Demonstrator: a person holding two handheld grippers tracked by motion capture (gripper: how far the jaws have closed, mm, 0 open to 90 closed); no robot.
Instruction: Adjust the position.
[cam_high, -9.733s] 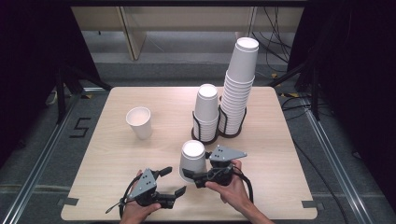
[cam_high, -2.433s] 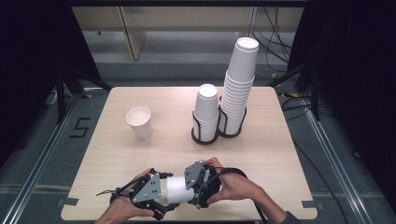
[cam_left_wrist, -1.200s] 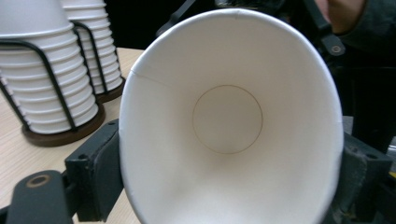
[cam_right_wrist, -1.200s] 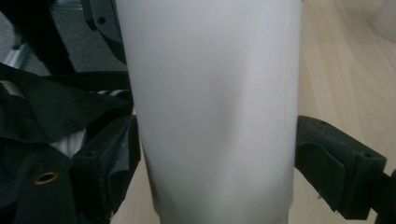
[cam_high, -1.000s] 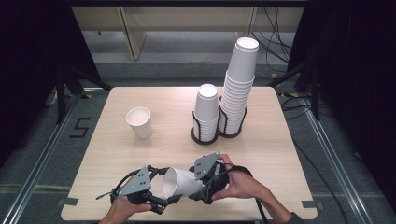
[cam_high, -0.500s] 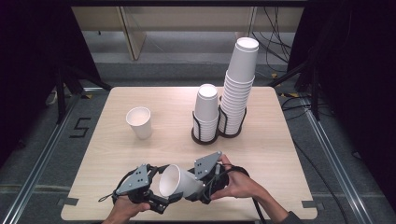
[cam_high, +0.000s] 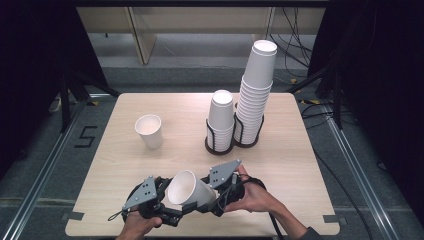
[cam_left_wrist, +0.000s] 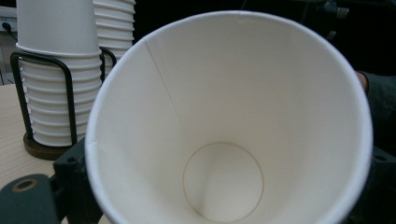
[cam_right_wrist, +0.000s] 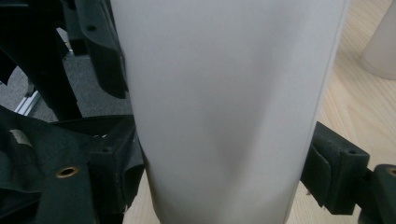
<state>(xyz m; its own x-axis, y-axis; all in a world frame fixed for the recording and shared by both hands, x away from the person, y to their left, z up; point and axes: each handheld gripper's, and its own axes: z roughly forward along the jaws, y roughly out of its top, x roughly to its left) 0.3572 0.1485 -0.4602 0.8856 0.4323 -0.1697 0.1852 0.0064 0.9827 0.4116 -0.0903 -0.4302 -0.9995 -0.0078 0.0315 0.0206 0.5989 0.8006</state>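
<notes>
A pale wood-grain table spans the middle of the high view. At its upper right, a tall tapering stack of white paper cups and a shorter stack stand in round black wire holders, ribbed with rims. A single smooth paper cup stands upright at centre left. At the bottom centre, a white paper cup lies tilted on its side, mouth toward the upper left, above the table's near edge. The right gripper clamps its lower body between its black jaws; the left gripper sits just beside the rim, its grip impossible to tell.
</notes>
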